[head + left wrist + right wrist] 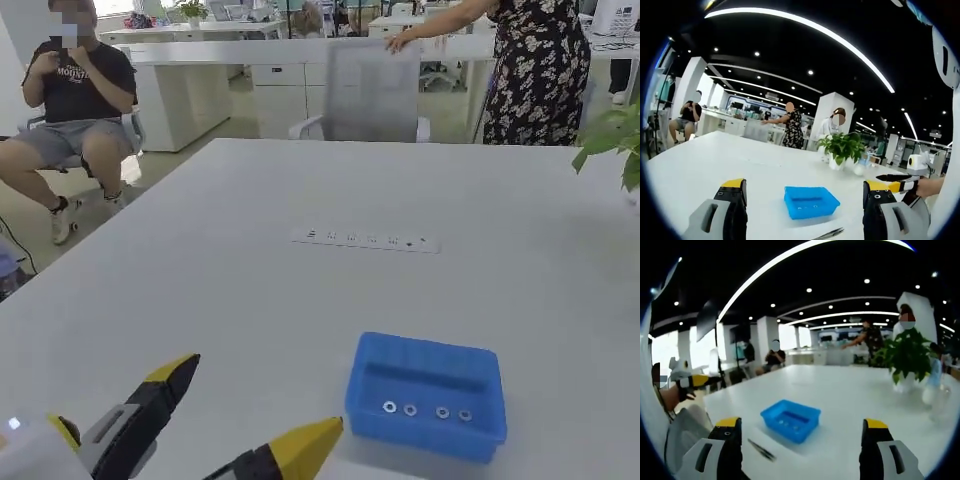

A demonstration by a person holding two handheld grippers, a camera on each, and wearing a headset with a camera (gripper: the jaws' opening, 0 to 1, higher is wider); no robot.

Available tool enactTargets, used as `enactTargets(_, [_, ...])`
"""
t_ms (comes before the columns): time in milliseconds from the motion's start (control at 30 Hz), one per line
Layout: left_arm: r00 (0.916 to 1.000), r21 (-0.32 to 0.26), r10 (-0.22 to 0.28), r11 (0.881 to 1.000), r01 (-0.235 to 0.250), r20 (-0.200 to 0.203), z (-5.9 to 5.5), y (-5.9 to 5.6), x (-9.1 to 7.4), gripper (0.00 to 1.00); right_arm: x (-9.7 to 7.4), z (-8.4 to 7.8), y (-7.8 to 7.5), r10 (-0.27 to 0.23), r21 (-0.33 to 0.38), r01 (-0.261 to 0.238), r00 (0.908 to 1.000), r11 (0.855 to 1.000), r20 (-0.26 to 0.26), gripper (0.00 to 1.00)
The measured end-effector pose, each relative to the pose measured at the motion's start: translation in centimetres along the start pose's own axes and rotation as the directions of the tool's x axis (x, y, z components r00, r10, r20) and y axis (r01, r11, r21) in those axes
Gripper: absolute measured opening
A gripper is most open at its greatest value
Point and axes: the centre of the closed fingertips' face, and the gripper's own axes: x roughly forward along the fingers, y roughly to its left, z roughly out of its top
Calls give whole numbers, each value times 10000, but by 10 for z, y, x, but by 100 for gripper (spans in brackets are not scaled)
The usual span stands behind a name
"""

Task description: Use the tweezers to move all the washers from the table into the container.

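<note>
Washers [442,412], light and slippery, sit inside the blue container [425,437]. Thin tweezers [761,450] lie beside it on the bench [300,300], probably best pinched mid-length. Left gripper [803,184] and right gripper [801,421] jaws gape wide, empty.

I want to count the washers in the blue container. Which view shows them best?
The head view: it looks down into the blue container, where four washers lie in a row. Both gripper views see the container from low and far; its washers are only faint specks there.
</note>
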Motion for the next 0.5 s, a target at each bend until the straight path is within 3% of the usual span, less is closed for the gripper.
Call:
enactTargets(267, [10000, -114, 34, 9999, -34, -17, -2, 0, -1, 99, 2, -5, 7, 167, -51, -169, 9994, 9998, -311, 99])
enactTargets(500, [10000, -64, 15, 10000, -15, -52, -2, 0, -1, 99, 3, -4, 5, 156, -39, -157, 9995, 9999, -276, 99])
